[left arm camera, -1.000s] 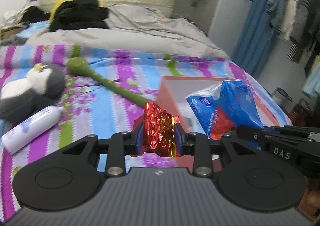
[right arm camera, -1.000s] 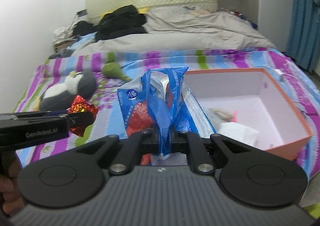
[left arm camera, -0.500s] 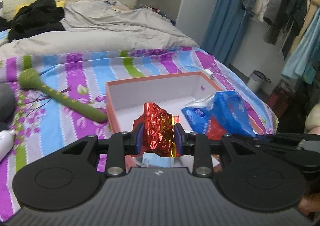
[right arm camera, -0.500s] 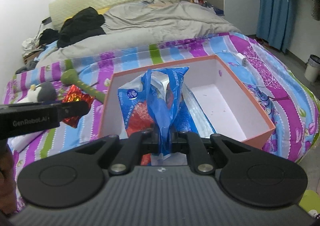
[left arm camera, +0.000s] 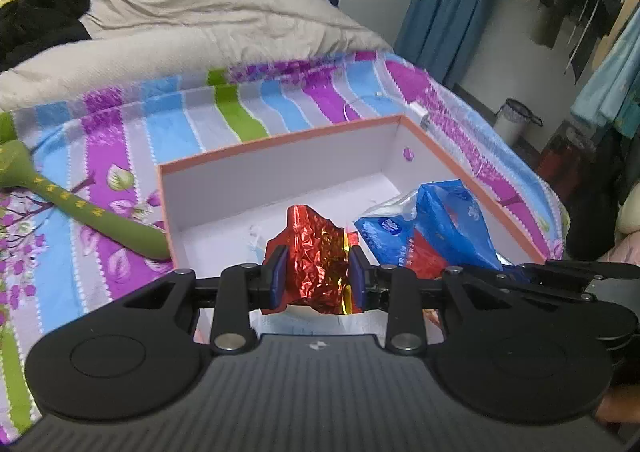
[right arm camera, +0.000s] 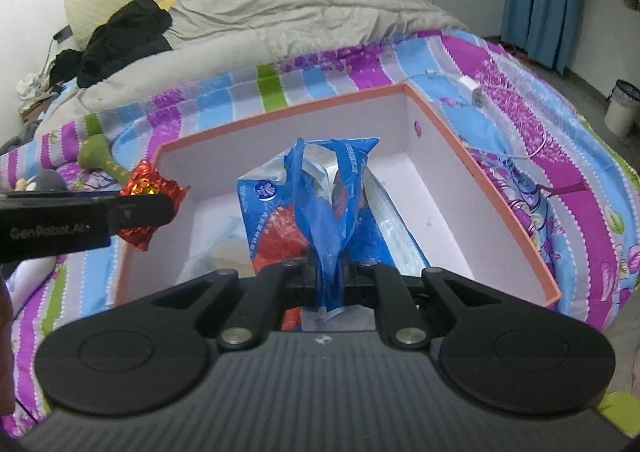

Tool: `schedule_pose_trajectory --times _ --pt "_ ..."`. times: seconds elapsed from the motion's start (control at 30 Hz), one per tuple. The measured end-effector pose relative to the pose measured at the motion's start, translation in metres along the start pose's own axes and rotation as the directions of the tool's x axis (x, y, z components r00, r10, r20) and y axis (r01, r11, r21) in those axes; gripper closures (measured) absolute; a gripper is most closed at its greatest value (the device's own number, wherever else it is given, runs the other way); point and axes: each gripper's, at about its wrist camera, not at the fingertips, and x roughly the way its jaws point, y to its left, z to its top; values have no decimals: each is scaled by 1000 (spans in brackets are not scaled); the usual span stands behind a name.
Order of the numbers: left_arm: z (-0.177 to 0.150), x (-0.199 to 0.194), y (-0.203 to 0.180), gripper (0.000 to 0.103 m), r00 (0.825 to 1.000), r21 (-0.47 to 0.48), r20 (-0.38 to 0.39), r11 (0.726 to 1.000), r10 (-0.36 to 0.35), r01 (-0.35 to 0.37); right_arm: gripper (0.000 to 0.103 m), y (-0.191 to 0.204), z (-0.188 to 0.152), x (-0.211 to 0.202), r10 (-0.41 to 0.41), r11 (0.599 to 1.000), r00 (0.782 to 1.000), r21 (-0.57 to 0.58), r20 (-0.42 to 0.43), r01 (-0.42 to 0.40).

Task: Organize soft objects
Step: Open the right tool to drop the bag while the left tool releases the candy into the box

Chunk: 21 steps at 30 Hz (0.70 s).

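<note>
My left gripper (left arm camera: 316, 276) is shut on a crumpled red foil packet (left arm camera: 314, 248) and holds it above the near left part of an orange box with a white inside (left arm camera: 280, 139). My right gripper (right arm camera: 330, 276) is shut on the gathered top of a blue plastic bag (right arm camera: 320, 203), which hangs over the middle of the box (right arm camera: 280, 115). In the right wrist view the left gripper (right arm camera: 160, 207) and its foil packet (right arm camera: 148, 181) hang over the box's left wall. In the left wrist view the bag (left arm camera: 440, 223) and the right gripper (left arm camera: 532, 272) are at the right.
The box lies on a striped purple, blue and green bedspread (left arm camera: 120, 155). A green plush stick (left arm camera: 80, 207) lies left of the box, and a grey plush toy (right arm camera: 40, 181) beyond it. A grey duvet (left arm camera: 180, 31) and black clothes (right arm camera: 124, 35) are behind. Pale packets (right arm camera: 216, 256) lie in the box.
Both grippers have swung right and forward with their loads, from beside the box's left edge to over its inside. The box now fills the middle of both views.
</note>
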Motion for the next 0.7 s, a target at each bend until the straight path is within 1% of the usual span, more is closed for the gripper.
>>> schedule_pose_trajectory --times 0.13,0.23,0.3,0.33,0.37,0.4,0.43,0.47,0.57,0.7 --pt "5 26 2 66 999 0 -37 1000 2 -2 90 -8 3 23 3 1000 999 11 -42 -3" --pt "7 37 4 66 999 3 -50 1000 -1 1 89 -11 4 34 6 1000 998 23 -55 -5" --pt "7 41 5 56 999 -5 -48 1000 -3 3 87 -13 4 40 1 1000 998 25 -64 1" --pt "8 43 6 44 999 -8 -51 1000 -4 3 79 -14 4 43 1 1000 998 31 -69 1" --pt "8 44 6 39 999 -6 -48 1000 -8 8 60 -15 4 45 5 999 997 38 -76 -2" --pt "8 43 6 38 999 -2 -43 1000 -10 10 50 -17 5 48 8 999 997 41 -82 -5" --pt "7 42 5 38 999 1 -39 1000 -8 8 34 -17 5 48 8 999 997 43 -82 -4" --pt "8 41 5 38 999 3 -35 1000 -6 6 28 -17 6 47 2 999 997 47 -73 2" --pt "9 33 4 38 1000 1 -22 1000 -2 2 30 -18 8 43 -12 999 998 43 -54 15" --pt "12 10 3 38 1000 6 13 1000 17 -17 30 -17 12 33 0 999 999 46 -36 2"
